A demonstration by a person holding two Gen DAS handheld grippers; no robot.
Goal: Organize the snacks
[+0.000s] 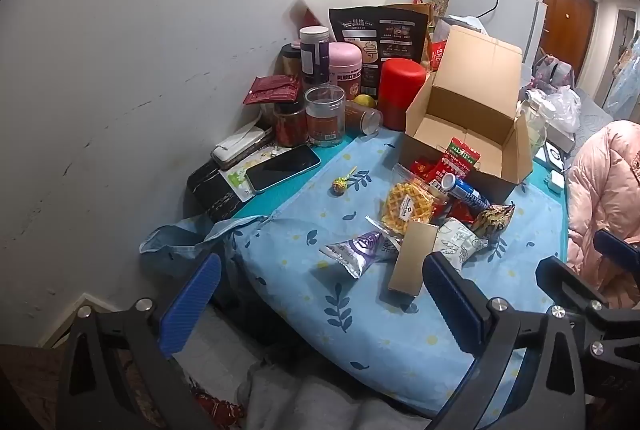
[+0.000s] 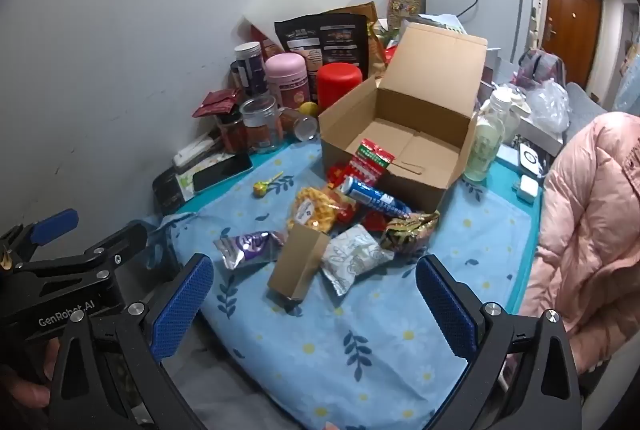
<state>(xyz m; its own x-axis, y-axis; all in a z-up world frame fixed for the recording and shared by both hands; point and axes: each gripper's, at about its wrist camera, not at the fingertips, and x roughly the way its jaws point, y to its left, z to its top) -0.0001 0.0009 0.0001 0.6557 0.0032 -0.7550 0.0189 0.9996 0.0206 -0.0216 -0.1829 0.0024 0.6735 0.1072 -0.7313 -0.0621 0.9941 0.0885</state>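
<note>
Clearly the snacks [image 2: 340, 222] lie heaped at mid-frame on the blue desk [image 2: 360, 350], just before the open box [image 2: 400, 133]. Bags overlap, so my guess is that a pinch on one drags its neighbour, and the blue tube [image 2: 376, 199] could roll off the pile. That tube's long axis runs from upper left to lower right, cap toward the upper left. Both tools, left tool [image 1: 324, 306] and right tool [image 2: 316, 306], hang at the bottom edge, fingers wide apart, holding nothing.

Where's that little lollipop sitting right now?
In both wrist views the lollipop lies alone on the blue floral cloth, between the phone on its left and the waffle snack bag on its right.
</note>
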